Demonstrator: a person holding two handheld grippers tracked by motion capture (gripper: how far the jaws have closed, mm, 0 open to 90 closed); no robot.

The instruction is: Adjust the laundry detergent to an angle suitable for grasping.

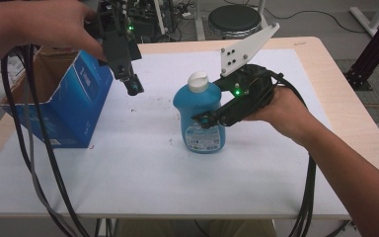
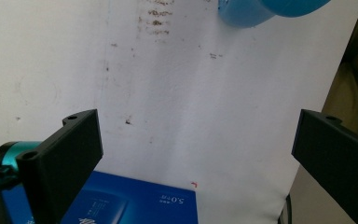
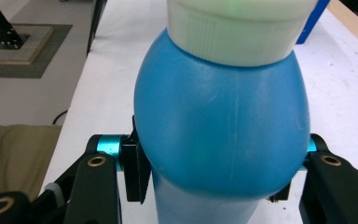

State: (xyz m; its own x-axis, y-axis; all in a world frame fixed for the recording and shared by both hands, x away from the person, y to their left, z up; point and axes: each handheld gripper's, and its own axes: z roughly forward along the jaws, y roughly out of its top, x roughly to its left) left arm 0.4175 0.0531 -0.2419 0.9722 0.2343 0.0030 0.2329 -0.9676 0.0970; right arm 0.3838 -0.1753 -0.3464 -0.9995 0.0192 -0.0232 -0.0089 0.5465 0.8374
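We see a wooden table [image 1: 325, 64] covered by a white sheet [image 1: 143, 163] marked with a few small dark specks. At its left edge stands an open blue cardboard box [image 1: 76, 106], tilted, with its brown flaps turned outward. Near the middle of the sheet a blue bottle [image 1: 201, 116] with a white cap [image 1: 198, 81] stands upright, well apart from the box.

We find the right gripper [image 1: 208, 118] coming in from the right, held level, its jaws pinching the bottle's body below the shoulder; in the right gripper view the bottle [image 3: 221, 126] bulges between both pads, which press against its sides. A grey three-cornered plate [image 1: 244, 49] rises above this gripper.

We see the left gripper [image 1: 133, 88] up above the sheet beside the box's upper corner, pointing down. In the left gripper view its jaws stand spread wide with nothing between them, over the box [image 2: 135, 200] and the bare sheet [image 2: 191, 93].
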